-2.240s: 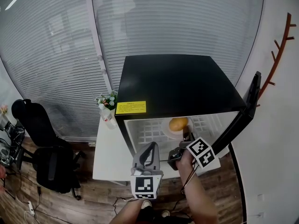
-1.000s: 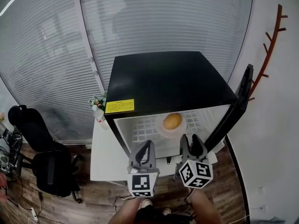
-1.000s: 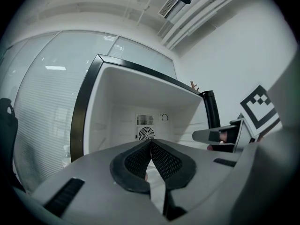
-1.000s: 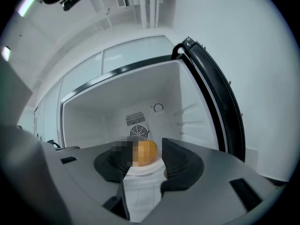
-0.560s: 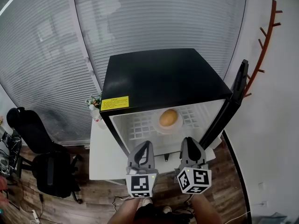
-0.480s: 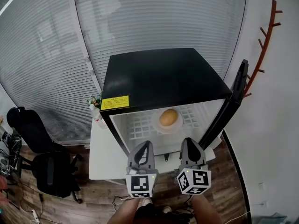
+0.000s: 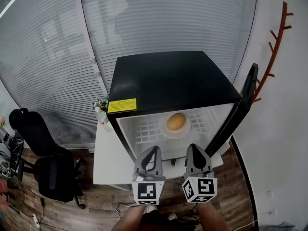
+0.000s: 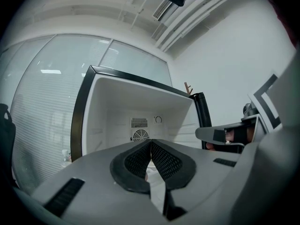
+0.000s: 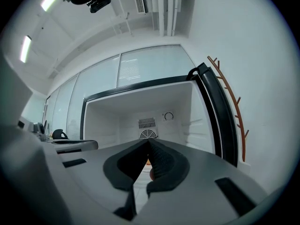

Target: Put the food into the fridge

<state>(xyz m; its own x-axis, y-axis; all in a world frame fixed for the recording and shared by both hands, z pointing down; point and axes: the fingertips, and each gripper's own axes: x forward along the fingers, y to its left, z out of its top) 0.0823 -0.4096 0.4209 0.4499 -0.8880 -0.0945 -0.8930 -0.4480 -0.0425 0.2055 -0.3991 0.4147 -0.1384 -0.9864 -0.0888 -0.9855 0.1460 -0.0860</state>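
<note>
The right gripper [image 9: 148, 143] is closing right up: its dark ribbed pads meet at the tips with nothing between them. The left gripper [image 8: 150, 142] is pressed together the same way and is just as empty. Neither one carries anything, which fits a job whose load seems to be set down already.

Both are held side by side, close but not touching, and point forward with their marker cubes turned back toward the person. Only the tops of the forearms show at the bottom edge of the head view, so the elbows look tucked in and the hands low, in front of the body.

Straight ahead of both is the open fridge [image 7: 173, 78]. It stands a little apart from the tips, and neither gripper reaches inside. Ahead of the gap between the two grippers, the round orange-brown food [image 7: 176, 121] lies on a white plate [image 7: 162, 129]. The plate rests on the wire shelf [image 7: 144, 134], set well back from the front edge, probably so the door can shut freely.

The door [image 7: 243, 109] stands wide open, ahead and to the right of the right gripper. Judging from this, the food is in and the door is what remains, and the right gripper is the nearer one to swing it.

The fridge sits on a white counter [image 7: 108, 160] that reaches out to the left of the left gripper.
</note>
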